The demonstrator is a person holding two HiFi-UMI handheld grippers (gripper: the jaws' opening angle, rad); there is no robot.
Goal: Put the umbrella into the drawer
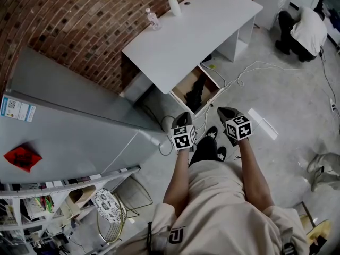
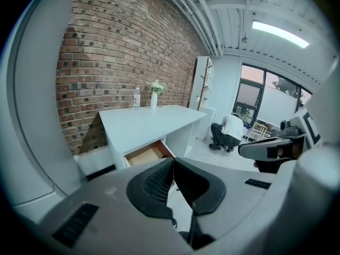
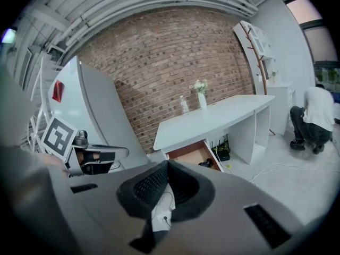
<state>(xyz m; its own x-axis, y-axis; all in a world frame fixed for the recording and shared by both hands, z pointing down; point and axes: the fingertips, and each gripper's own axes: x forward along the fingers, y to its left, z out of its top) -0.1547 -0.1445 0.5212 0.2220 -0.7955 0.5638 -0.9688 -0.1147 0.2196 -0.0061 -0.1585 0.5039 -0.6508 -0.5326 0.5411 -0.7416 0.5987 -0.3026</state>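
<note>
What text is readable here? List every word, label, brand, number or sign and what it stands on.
None can be read.
The blue-and-white sticker on the grey cabinet: print too small.
The red tag on that cabinet: blurred.
The bottle label on the white desk: too small.
The white logo on the shorts: no letters made out.

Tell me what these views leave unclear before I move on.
- Dark thing in the drawer: head view, too small to confirm it is the umbrella.
- Drawer's front part: left gripper view, hidden behind the shut left gripper.
- Bottle contents: too small in every view.
</note>
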